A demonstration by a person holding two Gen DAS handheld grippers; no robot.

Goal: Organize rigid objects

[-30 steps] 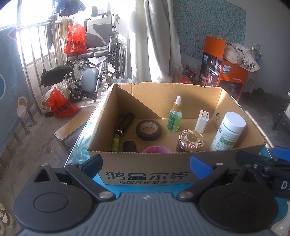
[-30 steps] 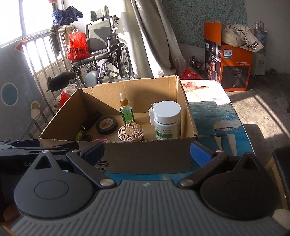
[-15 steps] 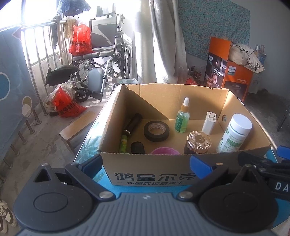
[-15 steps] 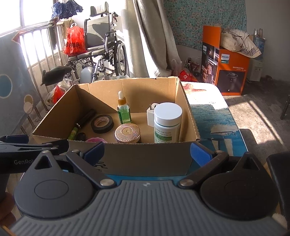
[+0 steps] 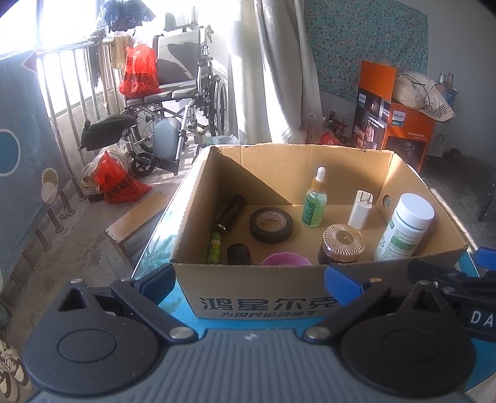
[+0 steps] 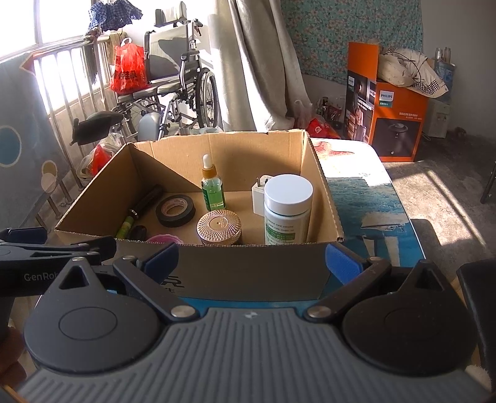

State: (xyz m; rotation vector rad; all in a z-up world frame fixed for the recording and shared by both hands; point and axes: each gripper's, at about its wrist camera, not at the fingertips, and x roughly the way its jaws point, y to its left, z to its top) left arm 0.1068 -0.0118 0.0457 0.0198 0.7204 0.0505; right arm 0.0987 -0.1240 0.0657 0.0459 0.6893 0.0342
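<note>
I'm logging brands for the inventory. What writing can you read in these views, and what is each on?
"鸿星尔克": cardboard box front.
"PHILIPS": orange carton.
"GenRo", cut off: left gripper body.
"DA", cut off: right gripper body.
White bottle label, red bag print, tape roll core: too small to read.

strong daylight pours in from the window (image 5: 62, 28) at my ten o'clock and blows it out to pure white glare. it throws a hard slanted shadow across the inner wall of the cardboard box (image 5: 248, 186) and sun stripes on the floor (image 6: 449, 192) at three o'clock. edges bend and darken with fisheye distortion; the centre is sharp.
</note>
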